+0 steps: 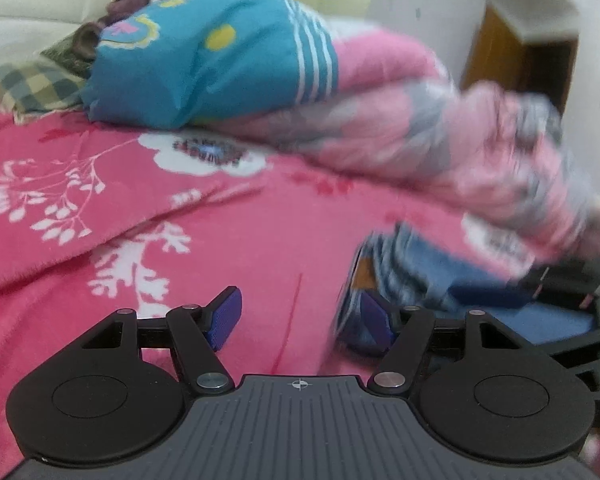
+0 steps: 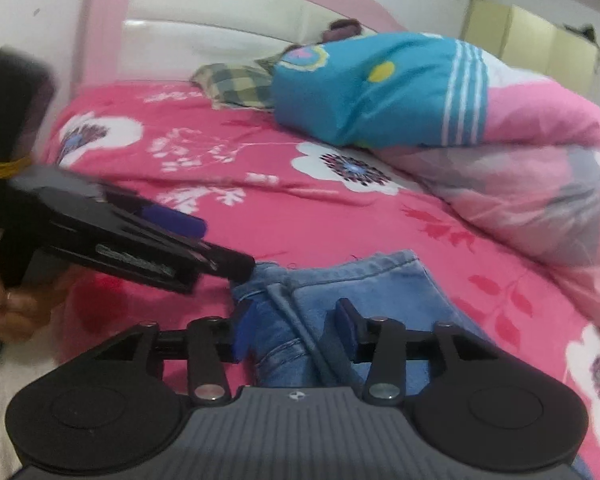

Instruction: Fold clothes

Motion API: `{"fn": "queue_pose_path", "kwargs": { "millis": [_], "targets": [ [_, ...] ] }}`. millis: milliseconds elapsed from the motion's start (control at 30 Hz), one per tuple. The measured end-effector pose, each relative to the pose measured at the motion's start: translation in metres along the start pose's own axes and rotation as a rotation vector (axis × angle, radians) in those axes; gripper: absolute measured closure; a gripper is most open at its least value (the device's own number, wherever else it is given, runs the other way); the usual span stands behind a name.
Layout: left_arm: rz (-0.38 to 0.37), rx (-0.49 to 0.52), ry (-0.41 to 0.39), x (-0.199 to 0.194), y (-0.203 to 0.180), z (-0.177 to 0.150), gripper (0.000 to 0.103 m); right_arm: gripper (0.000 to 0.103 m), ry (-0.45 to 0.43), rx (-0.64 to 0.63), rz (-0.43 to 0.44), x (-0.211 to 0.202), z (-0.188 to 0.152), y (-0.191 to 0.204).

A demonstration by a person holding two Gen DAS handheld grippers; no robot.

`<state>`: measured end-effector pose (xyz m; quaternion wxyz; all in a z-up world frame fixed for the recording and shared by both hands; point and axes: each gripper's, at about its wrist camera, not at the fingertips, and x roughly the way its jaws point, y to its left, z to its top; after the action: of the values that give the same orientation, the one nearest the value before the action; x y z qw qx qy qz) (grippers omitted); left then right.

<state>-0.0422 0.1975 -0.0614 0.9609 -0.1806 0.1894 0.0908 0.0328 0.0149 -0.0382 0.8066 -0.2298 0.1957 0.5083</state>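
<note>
Folded blue jeans [image 2: 340, 280] lie on the pink flowered bedsheet [image 2: 260, 208]. My right gripper [image 2: 294, 328] sits low over them, and a thick fold of denim with a dark drawstring lies between its parted fingers; the pads do not clearly press on it. My left gripper [image 1: 300, 318] is open with only bedsheet between its blue pads, and the jeans [image 1: 412, 280] lie just beside its right pad [image 1: 376, 320]. In the right wrist view the left gripper [image 2: 216, 244] comes in from the left, its lower fingertip at the edge of the jeans.
A rolled quilt, teal [image 2: 380, 92] at one end and pink-grey [image 2: 540, 184] at the other, lies along the far right of the bed. A checked pillow [image 2: 236, 84] rests by the white headboard [image 2: 220, 28]. A person's hand [image 2: 12, 308] holds the left gripper.
</note>
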Motion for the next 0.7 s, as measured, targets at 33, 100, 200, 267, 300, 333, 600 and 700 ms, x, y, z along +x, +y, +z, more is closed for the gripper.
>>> {"fn": "queue_pose_path", "kwargs": {
  "millis": [33,100,200,267,300,333,600,700],
  "targets": [
    [-0.015,-0.024,-0.015,-0.001,0.004,0.001,0.036,0.063,0.005,0.023,0.006,0.001,0.001,-0.003],
    [-0.016,-0.059,0.0,0.003,0.009,0.002,0.036,0.068,0.007,0.034,0.01,0.001,0.002,-0.004],
    [-0.029,-0.07,0.01,0.007,0.01,0.003,0.036,0.084,0.001,0.057,-0.004,-0.005,0.006,-0.004],
    [-0.049,-0.058,0.017,0.008,0.009,0.002,0.036,0.084,-0.001,0.084,-0.021,-0.008,0.009,-0.006],
    [-0.053,-0.054,0.023,0.009,0.008,0.002,0.036,0.084,-0.003,0.098,-0.029,-0.009,0.011,-0.008],
    [-0.056,-0.051,0.032,0.011,0.008,0.001,0.036,0.084,0.002,0.099,-0.038,-0.008,0.011,-0.009],
    [-0.051,-0.041,0.064,0.016,0.008,-0.001,0.036,0.065,0.022,-0.078,-0.105,-0.006,0.009,0.016],
    [-0.048,-0.04,0.067,0.016,0.008,-0.002,0.036,0.062,0.008,-0.147,-0.104,-0.009,0.009,0.029]
  ]
}}
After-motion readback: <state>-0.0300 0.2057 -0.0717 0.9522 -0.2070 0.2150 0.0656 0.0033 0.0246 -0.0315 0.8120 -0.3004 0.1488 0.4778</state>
